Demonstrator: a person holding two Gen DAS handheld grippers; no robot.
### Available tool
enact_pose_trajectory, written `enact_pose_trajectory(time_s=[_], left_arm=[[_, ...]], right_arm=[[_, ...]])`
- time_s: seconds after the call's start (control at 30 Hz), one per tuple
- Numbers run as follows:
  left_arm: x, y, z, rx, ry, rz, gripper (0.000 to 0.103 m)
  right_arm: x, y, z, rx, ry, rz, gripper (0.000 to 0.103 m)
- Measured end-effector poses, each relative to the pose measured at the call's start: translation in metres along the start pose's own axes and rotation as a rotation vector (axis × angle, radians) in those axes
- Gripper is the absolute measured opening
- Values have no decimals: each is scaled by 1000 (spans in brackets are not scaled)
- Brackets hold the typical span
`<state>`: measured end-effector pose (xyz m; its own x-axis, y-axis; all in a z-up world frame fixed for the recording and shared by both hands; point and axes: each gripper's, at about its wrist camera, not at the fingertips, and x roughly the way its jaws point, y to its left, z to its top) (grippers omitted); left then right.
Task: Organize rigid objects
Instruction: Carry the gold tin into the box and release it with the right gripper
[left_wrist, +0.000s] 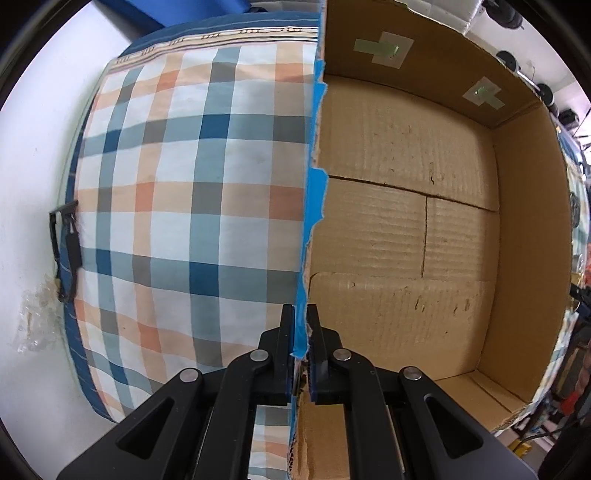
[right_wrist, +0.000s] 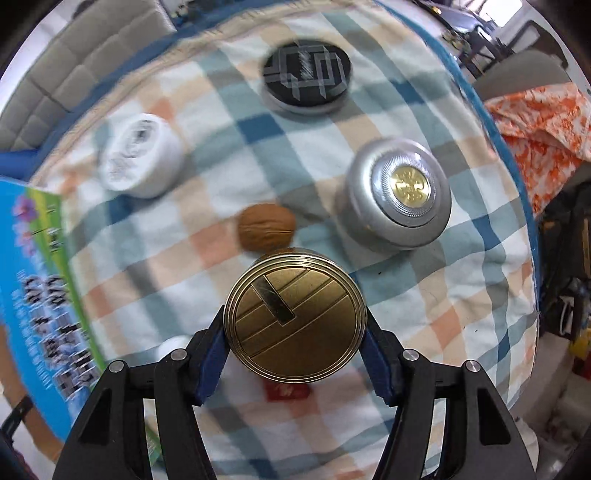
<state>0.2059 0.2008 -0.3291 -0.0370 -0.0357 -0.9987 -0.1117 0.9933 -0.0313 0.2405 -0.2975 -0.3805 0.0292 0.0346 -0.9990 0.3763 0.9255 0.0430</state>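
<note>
Fingers of the right gripper (right_wrist: 295, 325) press on either side of a round gold tin (right_wrist: 295, 317), their blue pads hard against its rim — the tin is gripped, lid facing the camera, held above the checked cloth (right_wrist: 424, 314) that covers the surface. Just beyond the tin, toward the middle of the cloth, lies a walnut (right_wrist: 266, 227). To the right of the walnut stands a silver round container (right_wrist: 400, 192) with a gold disc at the centre of its lid, well inside the cloth's right edge. Farther off, near the far edge, sits a black round tin (right_wrist: 306, 74) with a pale geometric pattern on top. Toward the far-left corner a white jar (right_wrist: 140, 160) lies tilted on its side. A blue and green printed box (right_wrist: 44, 288) runs along the cloth's left edge. An orange patterned fabric (right_wrist: 543, 125) lies off the cloth past its right edge.

Fingers of the left gripper (left_wrist: 301, 314) are clenched on the blue-taped edge of a cardboard box (left_wrist: 406, 221) — the wall is pinched between the two pads. The box is open, its brown floor and flaps bare in this view, with two patches of green tape (left_wrist: 384, 48) on its far wall. It sits on the same checked cloth, which spreads away to the left of the gripped wall.
</note>
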Motion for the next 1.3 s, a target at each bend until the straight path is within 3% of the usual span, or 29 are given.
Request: enact_pose_trajectory(time_s=[0.27, 0.6, 0.83, 1.3], left_arm=[[-1, 12, 0, -25, 2, -58, 4], [-1, 17, 0, -24, 2, -78, 4], [0, 17, -1, -20, 1, -86, 4], [0, 20, -1, -22, -2, -90, 4]], right_arm=[[-73, 43, -14, -96, -92, 124, 67], [-134, 163, -16, -277, -178, 259, 67], [-127, 241, -22, -396, -167, 252, 67], [-61, 309, -12, -457, -96, 196, 67]])
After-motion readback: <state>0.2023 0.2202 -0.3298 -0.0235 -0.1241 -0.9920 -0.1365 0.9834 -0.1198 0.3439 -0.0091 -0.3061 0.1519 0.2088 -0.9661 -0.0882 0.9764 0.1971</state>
